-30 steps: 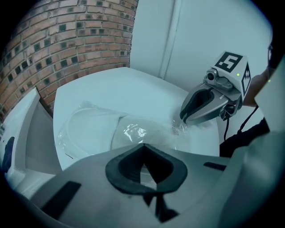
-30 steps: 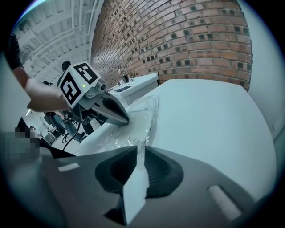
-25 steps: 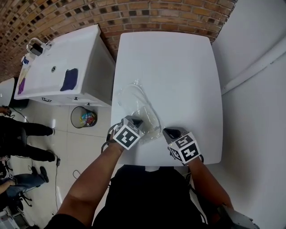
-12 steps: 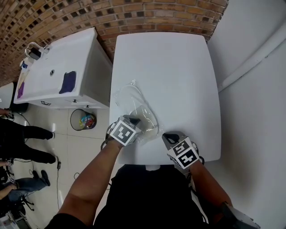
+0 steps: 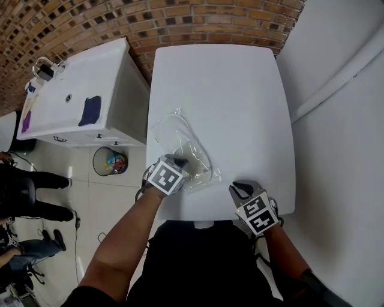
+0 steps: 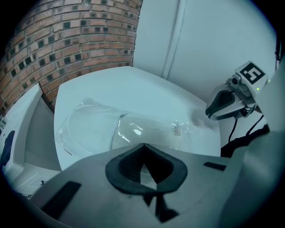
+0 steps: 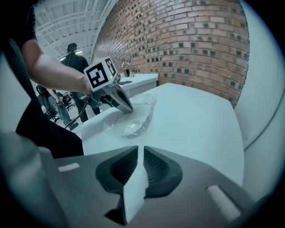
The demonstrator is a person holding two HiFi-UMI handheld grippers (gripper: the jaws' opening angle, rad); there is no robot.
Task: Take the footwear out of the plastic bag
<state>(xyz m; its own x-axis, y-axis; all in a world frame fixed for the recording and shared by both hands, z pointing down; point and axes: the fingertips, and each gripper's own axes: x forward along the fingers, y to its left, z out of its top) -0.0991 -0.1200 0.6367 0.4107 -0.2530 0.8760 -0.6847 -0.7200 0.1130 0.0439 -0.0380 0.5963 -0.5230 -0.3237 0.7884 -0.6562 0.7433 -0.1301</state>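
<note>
A clear plastic bag [image 5: 180, 144] lies on the white table [image 5: 240, 96], with a pale flat piece of footwear [image 5: 193, 153] inside it. My left gripper [image 5: 182, 162] is shut on the bag's near end; in the left gripper view the film [image 6: 133, 129] runs right up to the closed jaws [image 6: 143, 167]. My right gripper [image 5: 238, 187] hovers at the table's near edge, apart from the bag. Its jaws [image 7: 137, 171] are opening, a narrow gap showing only white table between them. From the right gripper view the left gripper [image 7: 122, 104] sits on the bag [image 7: 133, 122].
A white counter with a sink [image 5: 78, 90] stands left of the table, and a waste bin [image 5: 111, 160] sits on the floor beside it. People [image 5: 30, 192] stand at the far left. A brick wall [image 5: 150, 18] is behind the table, a white wall [image 5: 342, 150] to the right.
My right gripper has pulled away from the bag, to the right and toward the table's near edge. The left gripper has stayed on the bag's near end.
</note>
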